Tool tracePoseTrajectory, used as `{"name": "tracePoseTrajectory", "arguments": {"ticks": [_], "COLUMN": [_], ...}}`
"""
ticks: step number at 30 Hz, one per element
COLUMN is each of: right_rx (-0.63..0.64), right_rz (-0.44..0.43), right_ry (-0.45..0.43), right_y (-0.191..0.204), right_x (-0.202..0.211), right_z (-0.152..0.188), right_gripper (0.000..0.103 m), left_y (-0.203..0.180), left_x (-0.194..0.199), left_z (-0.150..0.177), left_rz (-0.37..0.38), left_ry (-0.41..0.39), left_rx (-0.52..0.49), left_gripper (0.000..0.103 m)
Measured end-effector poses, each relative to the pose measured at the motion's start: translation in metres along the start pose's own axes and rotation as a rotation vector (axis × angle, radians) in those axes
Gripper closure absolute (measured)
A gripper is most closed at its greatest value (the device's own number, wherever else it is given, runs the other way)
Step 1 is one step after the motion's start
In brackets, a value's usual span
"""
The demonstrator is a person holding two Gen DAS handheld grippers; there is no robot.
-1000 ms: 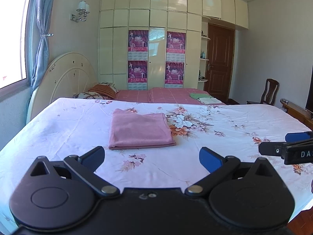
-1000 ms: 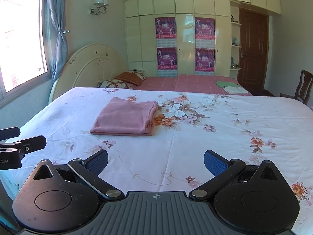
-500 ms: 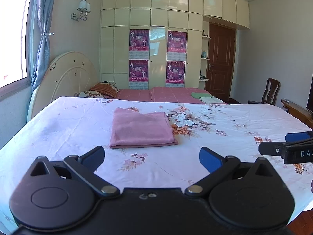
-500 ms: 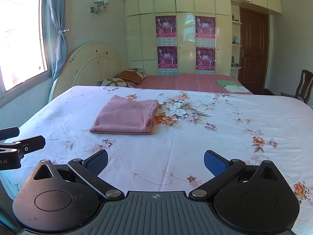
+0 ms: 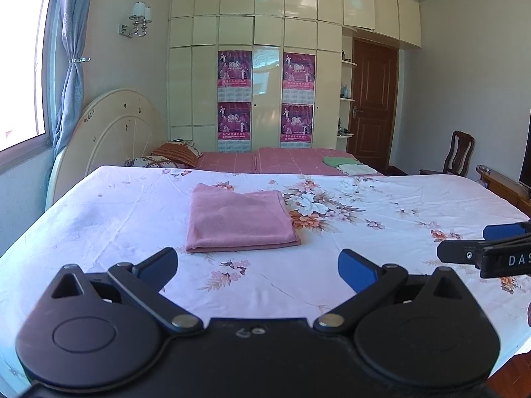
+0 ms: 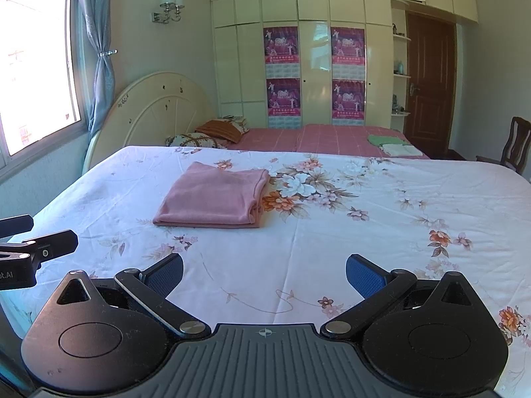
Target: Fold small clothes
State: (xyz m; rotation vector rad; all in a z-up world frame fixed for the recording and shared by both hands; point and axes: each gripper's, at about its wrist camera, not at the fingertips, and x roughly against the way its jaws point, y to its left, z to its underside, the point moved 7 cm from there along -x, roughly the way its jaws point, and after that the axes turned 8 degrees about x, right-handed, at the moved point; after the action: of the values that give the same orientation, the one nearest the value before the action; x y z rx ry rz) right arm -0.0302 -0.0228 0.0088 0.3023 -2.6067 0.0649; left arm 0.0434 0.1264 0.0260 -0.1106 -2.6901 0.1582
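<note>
Left gripper [image 5: 257,263] and right gripper [image 6: 264,270] both spread wide, empty, held back over the bed [image 6: 365,242], well clear of the pink cloth [image 5: 239,222], which lies flat, looks already folded, so nothing needs gripping.

A bed [image 5: 381,265] under a white floral sheet [image 6: 348,232] carries one folded pink garment [image 5: 237,221], lying flat near its middle.

pink cloth [image 5: 239,222] | folded flat rectangle | lying on floral bedsheet [image 5: 398,248], left of centre
</note>
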Motion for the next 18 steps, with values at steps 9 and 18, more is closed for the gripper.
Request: {"name": "tracePoseTrajectory", "arguments": {"ticks": [9,18], "right_rx": [0.008,0.020], "right_rz": [-0.003,-0.013], "right_ry": [0.002,0.002], "right_y": [0.0017,0.0080], "right_x": [0.0002,-0.0017], "right_z": [-0.0001,0.0005], "right_gripper": [0.000,0.000], "left_y": [0.0040,0.0048], "left_x": [0.0002,0.0032], "left_z": [0.0004,0.0019], "left_rz": [-0.002,-0.003], "left_ry": [0.007,-0.006], "left_rx": [0.008,0.012], "left_gripper": [0.001,0.001]}}
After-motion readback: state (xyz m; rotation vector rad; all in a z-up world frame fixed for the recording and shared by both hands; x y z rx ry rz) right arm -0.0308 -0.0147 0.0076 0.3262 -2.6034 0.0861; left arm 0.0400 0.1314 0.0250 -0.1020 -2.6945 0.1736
